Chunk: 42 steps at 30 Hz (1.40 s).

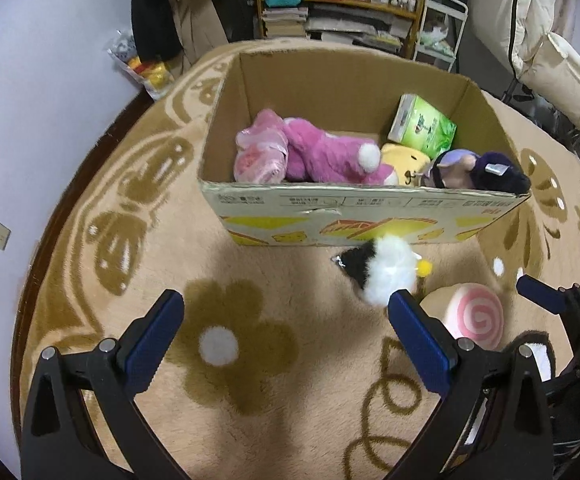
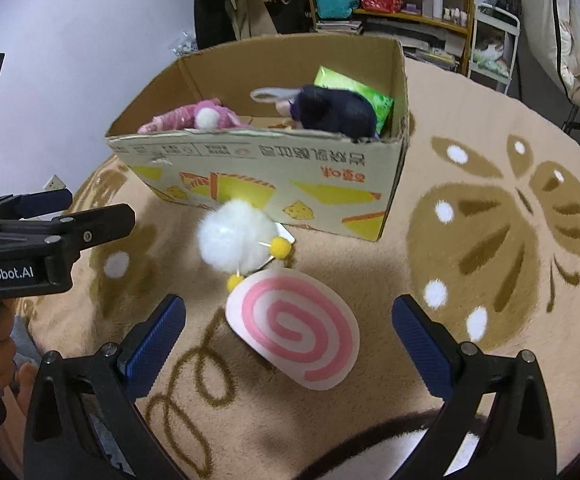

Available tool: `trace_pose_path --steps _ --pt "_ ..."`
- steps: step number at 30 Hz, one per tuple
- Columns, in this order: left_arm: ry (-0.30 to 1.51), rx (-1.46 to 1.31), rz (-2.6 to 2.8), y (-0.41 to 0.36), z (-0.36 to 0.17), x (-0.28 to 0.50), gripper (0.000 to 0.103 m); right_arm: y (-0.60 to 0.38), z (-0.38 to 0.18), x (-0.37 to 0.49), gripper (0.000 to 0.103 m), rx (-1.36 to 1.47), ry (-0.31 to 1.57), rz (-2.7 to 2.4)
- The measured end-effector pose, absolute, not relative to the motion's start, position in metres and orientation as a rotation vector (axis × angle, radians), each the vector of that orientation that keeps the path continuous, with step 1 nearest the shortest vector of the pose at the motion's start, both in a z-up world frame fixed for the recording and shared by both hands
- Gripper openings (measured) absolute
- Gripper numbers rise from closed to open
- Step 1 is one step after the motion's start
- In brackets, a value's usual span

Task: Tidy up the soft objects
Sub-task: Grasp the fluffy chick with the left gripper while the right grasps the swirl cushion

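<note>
Cushion (image 2: 293, 326): white oval with pink spiral, lay flat on rug (image 2: 469, 360), between right gripper (image 2: 290, 336) fingers, spread wide, untouched.
Fluffy toy (image 2: 234, 238): white, yellow pompoms, just beyond cushion, against box (image 2: 258, 172).
Left gripper (image 1: 286, 334): fingers apart, empty.
Room: beige floral rug; shelves (image 1: 353, 0) behind.
Axis: cushion ran near-right to far-left.

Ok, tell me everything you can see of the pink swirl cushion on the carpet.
The swirl cushion is a flat, rounded plush pad, white with a pink spiral on its top face and a thick white edge. It lies face-up on the tan carpet, outside the cardboard box. The fluffy white toy sits right against its far edge. The right gripper is open around it, not touching.
</note>
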<state>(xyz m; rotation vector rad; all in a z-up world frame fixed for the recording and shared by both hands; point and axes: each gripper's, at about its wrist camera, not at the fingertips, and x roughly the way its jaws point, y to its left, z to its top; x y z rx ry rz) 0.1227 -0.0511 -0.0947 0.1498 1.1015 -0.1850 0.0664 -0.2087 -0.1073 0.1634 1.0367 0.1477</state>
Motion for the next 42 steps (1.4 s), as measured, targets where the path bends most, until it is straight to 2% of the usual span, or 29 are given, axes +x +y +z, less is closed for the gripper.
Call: trace_pose_path --steps 10,14,17,20,28,33,42 --pt "1.154 0.142 -0.244 -0.067 -0.114 0.142 0.101 -0.216 -0.128 0.080 0.100 0.203 1.113 0.138" --pt "1.177 0.126 -0.255 -0.072 -0.123 0.152 0.101 -0.216 -0.136 0.086 0.093 0.226 1.140 0.156" --pt "1.194 0.108 -0.261 -0.073 -0.129 0.158 0.101 -0.217 -0.141 0.090 0.071 0.269 1.158 0.187" --pt "1.203 0.111 -0.270 -0.076 -0.135 0.161 0.101 -0.220 -0.141 0.093 0.060 0.270 1.153 0.179" --pt "1.236 0.123 -0.301 -0.088 -0.150 0.169 0.101 -0.233 -0.143 0.101 0.053 0.262 1.154 0.164" --pt "1.257 0.157 -0.307 -0.097 -0.163 0.173 0.101 -0.237 -0.143 0.104 0.039 0.255 1.157 0.173" --pt "1.296 0.146 -0.332 -0.103 -0.180 0.180 0.097 -0.250 -0.150 0.105 0.038 0.303 1.165 0.181"
